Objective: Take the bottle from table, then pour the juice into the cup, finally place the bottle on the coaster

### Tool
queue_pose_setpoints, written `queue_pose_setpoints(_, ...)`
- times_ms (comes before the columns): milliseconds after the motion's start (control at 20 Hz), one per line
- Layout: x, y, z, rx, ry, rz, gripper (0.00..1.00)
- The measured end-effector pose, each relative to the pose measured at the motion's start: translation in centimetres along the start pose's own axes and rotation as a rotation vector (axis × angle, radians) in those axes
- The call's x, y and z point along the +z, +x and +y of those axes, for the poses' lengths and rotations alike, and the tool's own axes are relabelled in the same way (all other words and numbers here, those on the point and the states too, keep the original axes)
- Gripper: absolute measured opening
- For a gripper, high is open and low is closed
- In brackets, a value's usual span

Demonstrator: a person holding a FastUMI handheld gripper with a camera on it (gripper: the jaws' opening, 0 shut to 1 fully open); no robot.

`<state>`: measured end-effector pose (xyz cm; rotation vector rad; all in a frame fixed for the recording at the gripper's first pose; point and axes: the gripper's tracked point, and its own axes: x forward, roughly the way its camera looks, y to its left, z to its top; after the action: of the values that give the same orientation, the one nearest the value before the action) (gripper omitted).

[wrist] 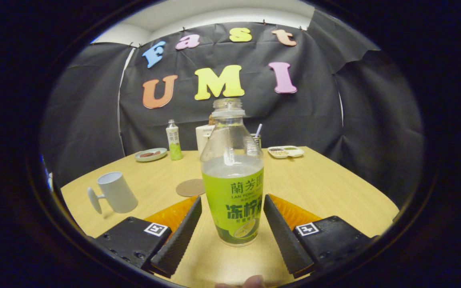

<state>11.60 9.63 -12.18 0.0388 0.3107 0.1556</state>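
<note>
gripper view: the bottle (232,180) stands on the table (326,188), cap off, between the wide-apart fingers (178,234) of the gripper (232,236). it should be squeezed low on the label and kept upright. the cup (114,192) and coaster (190,187) wait beyond.

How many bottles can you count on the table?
2. One bottle stands uncapped between the open gripper's fingers, untouched; a small capped bottle stands far back beside the plate. Others may hide behind it.
</note>
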Motion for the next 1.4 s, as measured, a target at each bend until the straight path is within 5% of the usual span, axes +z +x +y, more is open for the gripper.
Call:
queue_pose_setpoints(250, 0.2, 0.7, 0.1, -0.007, 0.024, -0.002, 1.00)
queue_pose_setpoints(500, 0.5, 1.0, -0.2, -0.027, 0.034, 0.004, 0.85)
queue_pose_setpoints(800, 1.1, 0.5, 1.8, 0.028, -0.024, 0.050, 0.78)
queue_pose_setpoints(1400, 7.9, 1.4, 5.0, -0.046, -0.531, 0.028, 0.76)
